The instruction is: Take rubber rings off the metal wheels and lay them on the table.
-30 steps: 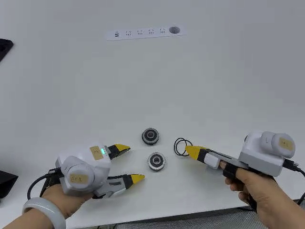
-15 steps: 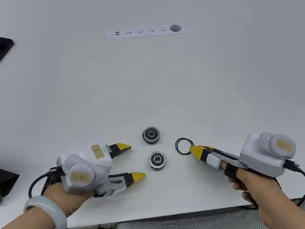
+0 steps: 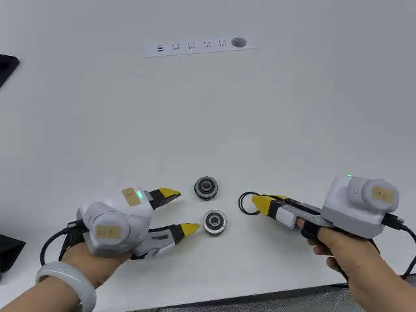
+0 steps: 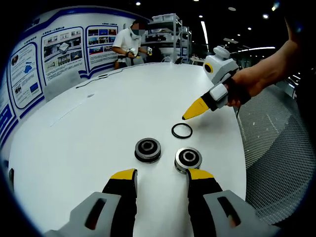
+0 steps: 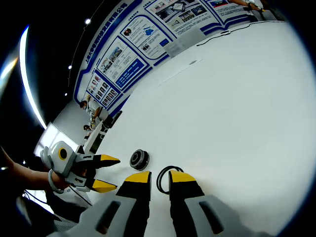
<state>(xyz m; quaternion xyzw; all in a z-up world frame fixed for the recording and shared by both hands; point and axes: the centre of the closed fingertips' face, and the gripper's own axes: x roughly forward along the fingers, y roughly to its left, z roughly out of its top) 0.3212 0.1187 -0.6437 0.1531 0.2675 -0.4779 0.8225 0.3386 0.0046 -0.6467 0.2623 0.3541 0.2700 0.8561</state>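
Note:
Two metal wheels lie on the white table, the far wheel (image 3: 206, 187) (image 4: 148, 149) (image 5: 139, 159) and the near wheel (image 3: 214, 221) (image 4: 188, 158). A black rubber ring (image 3: 246, 201) (image 4: 181, 131) (image 5: 158, 180) lies flat to their right. My left gripper (image 3: 177, 211) (image 4: 162, 174) stands wide open just left of the wheels, one yellow tip close to the near wheel. My right gripper (image 3: 261, 203) (image 5: 159, 177) hovers at the ring's edge. Its jaws stand a narrow gap apart with nothing gripped.
A white power strip (image 3: 198, 45) lies at the back of the table. A dark object (image 3: 8, 64) sits at the far left edge, and another (image 3: 10, 250) at the near left. The table's front edge runs just below both hands.
The right gripper held the ring up a second ago. It has let go, and the ring lies flat. The left gripper has edged forward toward the near wheel.

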